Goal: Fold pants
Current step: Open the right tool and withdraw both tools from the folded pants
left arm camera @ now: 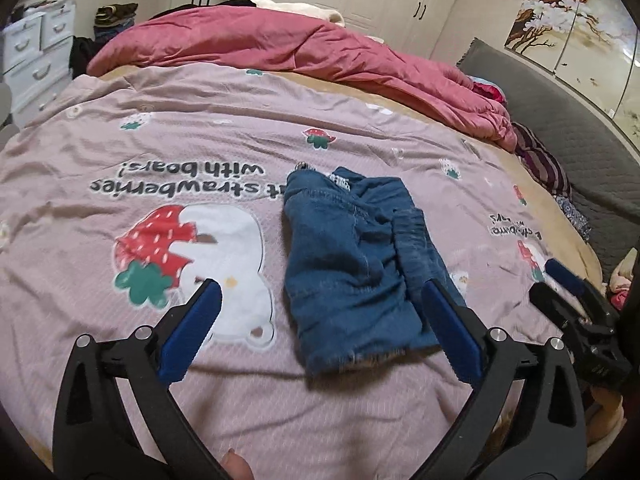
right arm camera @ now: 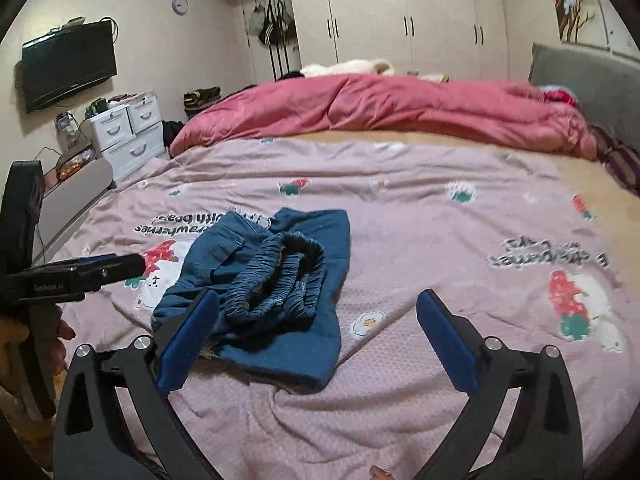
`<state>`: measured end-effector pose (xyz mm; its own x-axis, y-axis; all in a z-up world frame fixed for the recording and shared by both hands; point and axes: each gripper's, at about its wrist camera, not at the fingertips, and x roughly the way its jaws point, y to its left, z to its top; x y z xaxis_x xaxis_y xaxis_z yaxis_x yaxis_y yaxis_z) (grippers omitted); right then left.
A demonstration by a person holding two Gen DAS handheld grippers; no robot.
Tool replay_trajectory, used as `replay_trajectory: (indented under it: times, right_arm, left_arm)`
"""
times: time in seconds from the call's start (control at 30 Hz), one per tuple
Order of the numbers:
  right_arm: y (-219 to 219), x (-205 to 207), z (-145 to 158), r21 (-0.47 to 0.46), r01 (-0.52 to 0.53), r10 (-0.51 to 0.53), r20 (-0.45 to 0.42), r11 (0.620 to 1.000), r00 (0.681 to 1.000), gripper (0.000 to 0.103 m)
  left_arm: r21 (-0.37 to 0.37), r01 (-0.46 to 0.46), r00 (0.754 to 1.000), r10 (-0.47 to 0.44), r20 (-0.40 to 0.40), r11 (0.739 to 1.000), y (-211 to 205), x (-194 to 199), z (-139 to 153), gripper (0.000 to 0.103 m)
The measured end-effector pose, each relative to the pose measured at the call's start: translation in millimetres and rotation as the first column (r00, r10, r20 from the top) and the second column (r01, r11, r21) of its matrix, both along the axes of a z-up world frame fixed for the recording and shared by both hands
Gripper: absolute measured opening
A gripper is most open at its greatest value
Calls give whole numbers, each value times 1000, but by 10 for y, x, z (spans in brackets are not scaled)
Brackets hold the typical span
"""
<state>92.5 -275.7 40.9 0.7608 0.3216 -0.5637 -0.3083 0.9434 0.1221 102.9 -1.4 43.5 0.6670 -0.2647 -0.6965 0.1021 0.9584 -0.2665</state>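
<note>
Bed: a pink printed cover (left arm camera: 200, 128) is spread flat as the folding surface.
Pants: the blue pants (left arm camera: 352, 256) lie folded in a compact bundle mid-cover, waistband on top.
Left gripper (left arm camera: 320, 304): fingers wide apart, holding nothing, above the bundle.
Right gripper (right arm camera: 318, 312): fingers equally wide, empty, apparently let go because the fold looks finished.

Bed (right arm camera: 400, 420) with pink strawberry-print cover; folded blue pants (right arm camera: 276, 280) on it, crumpled pink quilt (right arm camera: 380, 112) behind
</note>
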Motion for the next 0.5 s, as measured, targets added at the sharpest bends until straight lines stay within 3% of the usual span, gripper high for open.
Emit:
replay_trajectory:
  times: [0.23,0.5]
  right_arm:
    - [84,-294,-30,-27,-1,2,35,1000,999,99]
    - [192,-454,-348,-53,-5,1,-59,999,998,99]
  left_arm:
    - [34,3,1000,-3,-4,999,-6,-313,-80,94]
    - [41,-10,999,12,-45,999,3,-501,-345,94]
